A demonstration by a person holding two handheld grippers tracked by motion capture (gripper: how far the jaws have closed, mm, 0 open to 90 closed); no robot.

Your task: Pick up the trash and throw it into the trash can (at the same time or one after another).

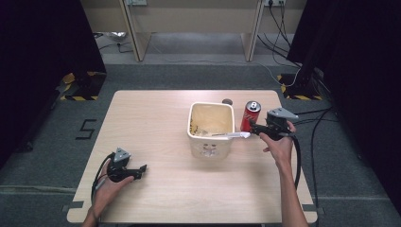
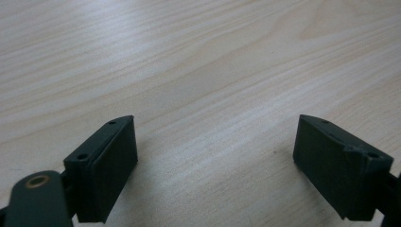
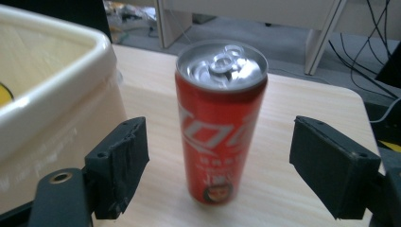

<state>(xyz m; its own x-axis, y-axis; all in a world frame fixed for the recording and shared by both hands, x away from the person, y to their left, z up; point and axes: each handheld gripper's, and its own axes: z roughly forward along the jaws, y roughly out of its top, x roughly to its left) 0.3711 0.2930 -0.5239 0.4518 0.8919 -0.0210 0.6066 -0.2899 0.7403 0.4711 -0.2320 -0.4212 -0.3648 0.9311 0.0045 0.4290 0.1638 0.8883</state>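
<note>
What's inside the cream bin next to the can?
The cream bin holds some yellowish scraps near its left wall, too small to identify. Its near wall hides the bottom. The red can stands outside, upright.

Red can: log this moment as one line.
right gripper: jaws open, either side of upright red can, no contact | bin: beside can | left gripper: open over table

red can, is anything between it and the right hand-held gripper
Nothing visible. In the right gripper view the red can stands upright on the table, framed by the open jaws of the right hand-held gripper, with bare wood between. The cream bin sits off to one side.
</note>
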